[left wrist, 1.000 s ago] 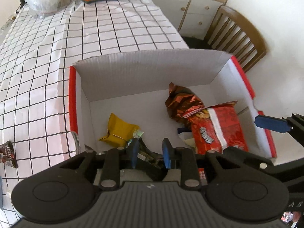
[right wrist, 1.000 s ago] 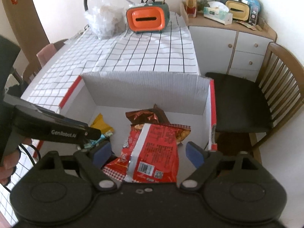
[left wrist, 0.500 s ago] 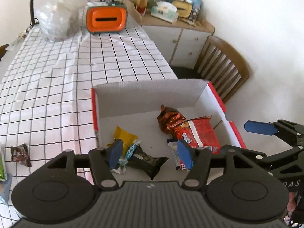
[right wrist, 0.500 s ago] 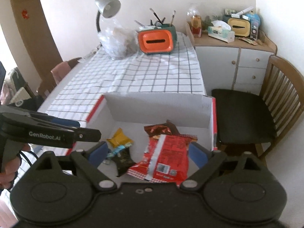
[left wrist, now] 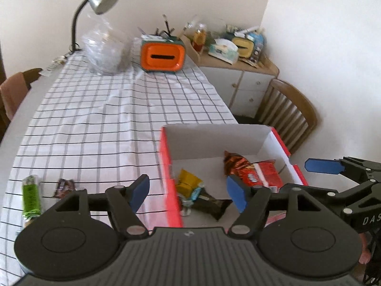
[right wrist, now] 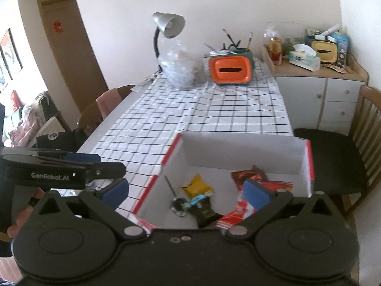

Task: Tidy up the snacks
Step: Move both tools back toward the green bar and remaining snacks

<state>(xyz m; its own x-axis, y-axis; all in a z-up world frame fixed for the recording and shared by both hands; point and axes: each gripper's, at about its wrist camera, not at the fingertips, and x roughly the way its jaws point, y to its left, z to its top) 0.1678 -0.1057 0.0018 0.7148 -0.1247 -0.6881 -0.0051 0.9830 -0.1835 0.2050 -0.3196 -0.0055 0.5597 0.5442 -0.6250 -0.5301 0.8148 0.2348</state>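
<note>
Snacks sit gathered in the red-and-white box (left wrist: 273, 140) at the desk's near right corner. From the left wrist view, the left tool (left wrist: 188, 191) hangs above the box's left wall with its blue pads apart and nothing between them; its jaws have just been opening, and a second ago they were nearly shut low inside the box over the dark wrapper (left wrist: 209, 205). That wrapper now lies loose on the box floor beside the yellow packet (left wrist: 188, 181), with the brown foil pack (left wrist: 235, 162) and the red chip bag (left wrist: 264, 175) further right. The view has pulled back and upward, so that drop looks finished. On the checked cloth (left wrist: 107, 124) to the left, a green packet (left wrist: 31, 194) and a small dark candy (left wrist: 63, 186) wait outside the box.

From the right wrist view, the right tool (right wrist: 188, 191) is spread wide and empty, its jaws having just opened further; the red bag it hovered over a second ago rests free in the box. The left tool appears here at the left edge, in a person's hand (right wrist: 19, 217). I judge the desk leftovers come next.
</note>
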